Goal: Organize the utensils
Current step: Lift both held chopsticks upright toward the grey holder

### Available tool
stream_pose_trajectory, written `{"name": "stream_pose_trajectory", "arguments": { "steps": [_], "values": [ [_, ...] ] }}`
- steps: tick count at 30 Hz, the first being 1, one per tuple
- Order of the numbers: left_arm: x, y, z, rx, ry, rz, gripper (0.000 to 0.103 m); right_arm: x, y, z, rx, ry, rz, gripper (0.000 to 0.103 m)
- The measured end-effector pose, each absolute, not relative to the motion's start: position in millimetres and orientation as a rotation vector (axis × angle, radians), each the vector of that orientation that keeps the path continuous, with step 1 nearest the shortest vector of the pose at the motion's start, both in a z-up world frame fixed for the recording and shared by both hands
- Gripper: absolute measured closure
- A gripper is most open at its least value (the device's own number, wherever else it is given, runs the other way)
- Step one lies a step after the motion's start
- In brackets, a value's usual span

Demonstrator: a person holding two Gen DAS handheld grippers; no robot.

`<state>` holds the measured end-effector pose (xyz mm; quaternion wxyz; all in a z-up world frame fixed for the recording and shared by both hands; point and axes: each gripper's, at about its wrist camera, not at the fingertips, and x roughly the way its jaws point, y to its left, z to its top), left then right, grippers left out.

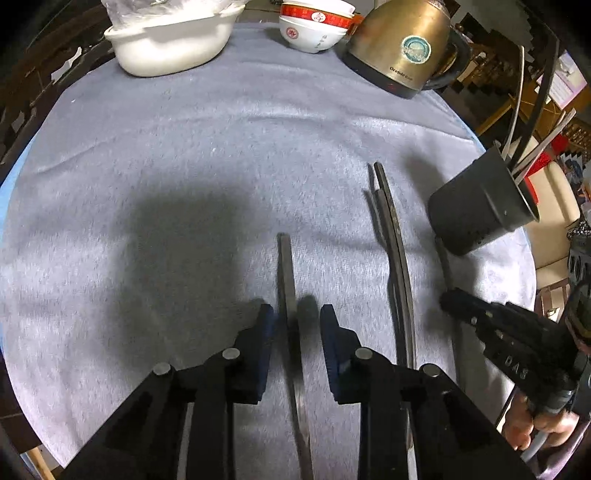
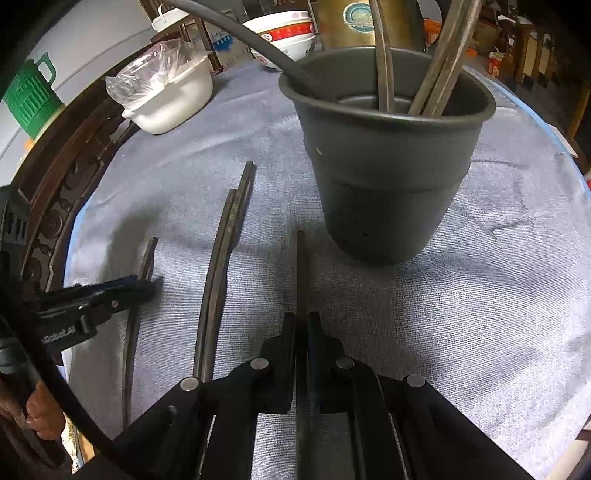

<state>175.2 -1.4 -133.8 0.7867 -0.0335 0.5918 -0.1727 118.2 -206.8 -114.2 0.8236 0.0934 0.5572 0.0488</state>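
Note:
Several dark chopsticks lie on the grey cloth. My left gripper (image 1: pixel 296 314) is open, its jaws on either side of one chopstick (image 1: pixel 287 269) without touching it. My right gripper (image 2: pixel 303 319) is shut on another chopstick (image 2: pixel 301 266) that points at the dark grey utensil cup (image 2: pixel 384 173). The cup holds several chopsticks upright. A pair of chopsticks (image 2: pixel 221 254) lies between the two grippers, also seen in the left wrist view (image 1: pixel 393 236). The cup shows at the right in the left wrist view (image 1: pixel 476 206), with the right gripper (image 1: pixel 448 299) below it.
At the far side stand a white pot (image 1: pixel 170 44) with a plastic bag, stacked red-and-white bowls (image 1: pixel 314 26) and a brass kettle (image 1: pixel 402 44). A green jug (image 2: pixel 29 96) stands beyond the table's edge. The cloth's right edge (image 2: pixel 561 140) is near the cup.

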Motion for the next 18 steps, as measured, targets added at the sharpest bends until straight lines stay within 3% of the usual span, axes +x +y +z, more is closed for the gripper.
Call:
{"name": "stream_pose_trajectory", "arguments": {
  "steps": [10, 13, 18],
  "values": [
    [168.1, 2.4, -134.0, -0.059, 1.29, -0.319, 0.078, 116.1, -212.0, -114.0, 0.215, 1.182, 0.116, 0.094],
    [170.5, -1.2, -134.6, -0.037, 1.282, -0.288, 0.091, 116.2, -212.4, -112.9, 0.218, 1.183, 0.114, 0.094],
    [177.0, -5.0, -137.3, -0.039, 1.272, -0.27, 0.096, 115.9, -209.7, -112.4, 0.207, 1.181, 0.105, 0.094]
  ]
}}
